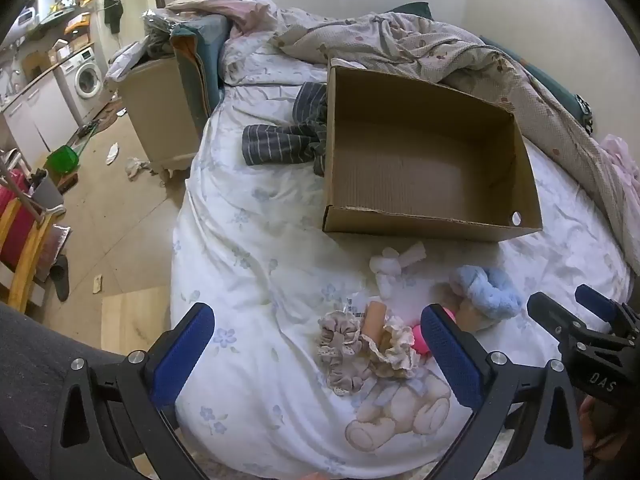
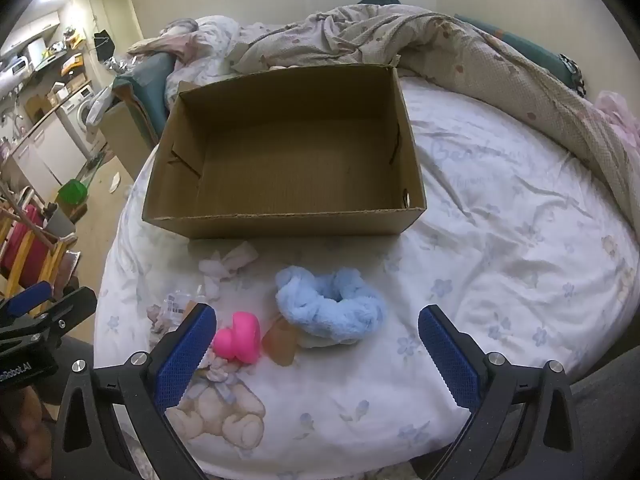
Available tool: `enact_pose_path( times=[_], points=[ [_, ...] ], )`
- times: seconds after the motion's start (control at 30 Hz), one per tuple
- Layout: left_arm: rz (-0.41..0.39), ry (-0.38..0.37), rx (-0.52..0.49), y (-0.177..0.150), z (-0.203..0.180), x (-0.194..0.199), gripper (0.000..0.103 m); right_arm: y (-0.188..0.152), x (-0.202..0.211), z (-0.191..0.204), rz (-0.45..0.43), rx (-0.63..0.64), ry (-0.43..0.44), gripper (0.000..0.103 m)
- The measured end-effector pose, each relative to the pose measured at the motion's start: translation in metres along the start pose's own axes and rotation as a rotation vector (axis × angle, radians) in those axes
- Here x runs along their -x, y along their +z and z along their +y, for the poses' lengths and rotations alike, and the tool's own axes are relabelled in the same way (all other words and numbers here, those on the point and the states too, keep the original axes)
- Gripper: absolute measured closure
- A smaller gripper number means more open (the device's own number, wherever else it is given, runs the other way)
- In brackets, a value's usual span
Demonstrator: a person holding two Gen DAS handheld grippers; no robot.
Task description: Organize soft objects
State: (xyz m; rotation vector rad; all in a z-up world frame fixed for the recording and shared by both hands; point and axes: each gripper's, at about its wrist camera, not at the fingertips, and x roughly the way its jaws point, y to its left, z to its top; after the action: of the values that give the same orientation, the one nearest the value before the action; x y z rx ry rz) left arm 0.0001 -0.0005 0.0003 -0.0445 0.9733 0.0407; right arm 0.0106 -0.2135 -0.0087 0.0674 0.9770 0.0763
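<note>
Beige lace-trimmed fabric scrunchies lie on the white floral bedsheet between the spread, empty fingers of the left gripper, the open brown cardboard box beyond. From the right wrist, the fluffy blue scrunchie and pink rubbery toy lie between the right gripper's parted, empty fingers.

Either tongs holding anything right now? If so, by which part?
Nothing held. Left tongs and right tongs are both open above the bed; the scrunchies and blue fluffy piece lie untouched.
</note>
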Motion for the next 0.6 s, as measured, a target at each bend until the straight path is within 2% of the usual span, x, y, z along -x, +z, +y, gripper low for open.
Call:
enact_pose_path(
  times=[0.6],
  points=[
    [0.007,-0.013,0.007,-0.0015,0.0039,-0.0038,0.0,-0.0006,0.0006,-0.0001,-0.003,-0.006,-0.004,0.0]
  ],
)
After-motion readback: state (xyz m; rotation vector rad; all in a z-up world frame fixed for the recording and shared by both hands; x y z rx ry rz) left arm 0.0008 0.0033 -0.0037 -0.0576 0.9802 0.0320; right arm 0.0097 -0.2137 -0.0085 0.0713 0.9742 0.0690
